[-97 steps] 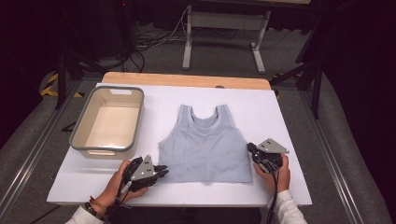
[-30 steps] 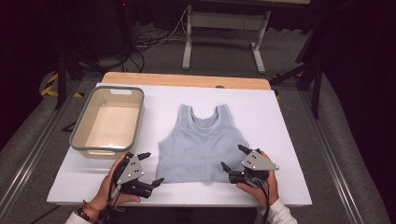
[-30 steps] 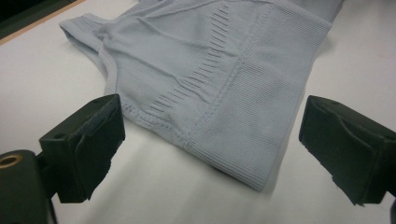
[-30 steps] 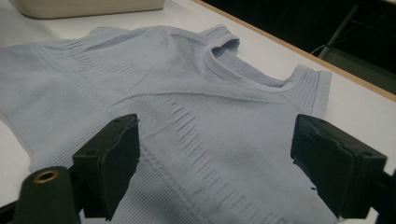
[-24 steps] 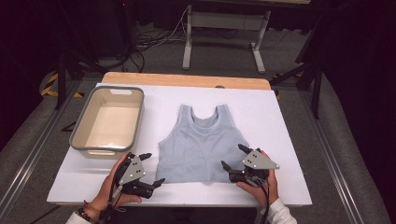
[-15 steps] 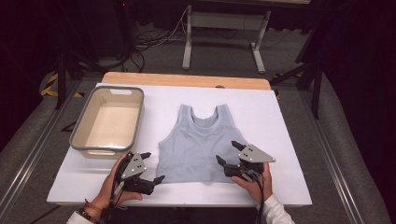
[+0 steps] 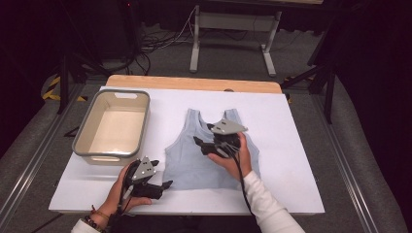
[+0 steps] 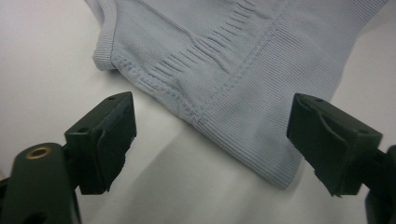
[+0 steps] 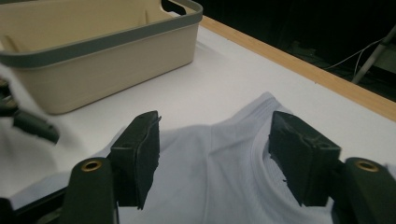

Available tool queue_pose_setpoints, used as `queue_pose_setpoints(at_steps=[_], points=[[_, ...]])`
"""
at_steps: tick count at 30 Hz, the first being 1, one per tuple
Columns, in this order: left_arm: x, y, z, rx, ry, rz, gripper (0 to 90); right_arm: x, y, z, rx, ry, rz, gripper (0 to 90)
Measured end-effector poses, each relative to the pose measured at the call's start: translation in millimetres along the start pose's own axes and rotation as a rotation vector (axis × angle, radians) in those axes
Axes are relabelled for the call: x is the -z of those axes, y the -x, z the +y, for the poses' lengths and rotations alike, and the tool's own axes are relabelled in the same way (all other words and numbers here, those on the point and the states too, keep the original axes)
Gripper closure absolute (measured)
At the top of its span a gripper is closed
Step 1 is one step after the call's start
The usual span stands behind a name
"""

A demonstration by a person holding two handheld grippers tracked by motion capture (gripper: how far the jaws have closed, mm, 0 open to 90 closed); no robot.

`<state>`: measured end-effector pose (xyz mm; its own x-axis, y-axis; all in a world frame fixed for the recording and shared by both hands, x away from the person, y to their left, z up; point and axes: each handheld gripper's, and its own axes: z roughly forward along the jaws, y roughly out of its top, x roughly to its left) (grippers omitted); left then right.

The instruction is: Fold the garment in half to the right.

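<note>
Landmark for all positions: the pale grey-blue ribbed knit tank top [image 7: 209,155], lying flat on the white-covered bench [image 7: 296,160].

Left of the top, well apart from it: a beige plastic tub with a grey rim [image 7: 112,125], open side up, nothing visible inside.

Left tool [image 7: 158,178]: rests low at the top's near left hem corner. In the left gripper view its jaws are spread on either side of that corner [image 8: 275,172], pads off the cloth; they have just been narrowing, with the hem corner lying between them but not pinched.

Right tool [image 7: 203,141]: held over the top's upper middle, just below the neckline, tips aimed toward the tub side. In the right gripper view the jaws stand apart above the fabric [image 9: 219,158], nothing gripped; they too have just been closing somewhat.

Step in hand (judgement): reach and grasp ahead of a fold or lift. The left tool is set for a hem-corner pinch; the right is travelling to a point near the strap or neckline.

Next move calls for: lowering each tool until one pad slips under a single edge, then pinching. The thin knit lies flush with the bench, so a shallow angle is needed or the pads will skid over it.

Orientation: straps and neckline point away from the person, hem toward the person. Long axis runs hem to straps, front to back across the bench.
</note>
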<state>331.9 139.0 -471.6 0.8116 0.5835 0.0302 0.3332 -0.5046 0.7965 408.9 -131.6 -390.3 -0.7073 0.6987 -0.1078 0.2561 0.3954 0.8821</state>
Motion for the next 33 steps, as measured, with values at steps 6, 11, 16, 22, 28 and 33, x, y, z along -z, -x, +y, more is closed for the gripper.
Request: queue_pose_setpoints(at_steps=[6,11,16,22,28,33], points=[[-5.6,-2.1,3.9,0.018,-0.025,-0.031,26.5,-56.6,15.2,24.9,-0.035,-0.147,-0.003,42.9],[-8.1,-2.1,4.9,0.01,-0.052,-0.054,30.9,-90.8,25.7,27.1,-0.07,-0.22,-0.012,45.9],[-9.4,-1.1,5.4,0.002,-0.085,-0.084,37.5,-125.4,31.3,19.7,-0.09,-0.313,-0.029,49.2],[-9.2,-2.6,5.5,0.022,-0.093,-0.137,47.6,-143.6,38.6,11.7,-0.151,-0.361,-0.063,51.9],[-8.7,-0.6,5.8,0.025,-0.096,-0.163,59.7,-153.9,38.9,9.8,-0.159,-0.39,-0.084,52.0],[-8.4,-0.3,6.3,0.024,-0.101,-0.188,69.4,-159.9,34.7,8.1,-0.132,-0.407,-0.1,52.8]])
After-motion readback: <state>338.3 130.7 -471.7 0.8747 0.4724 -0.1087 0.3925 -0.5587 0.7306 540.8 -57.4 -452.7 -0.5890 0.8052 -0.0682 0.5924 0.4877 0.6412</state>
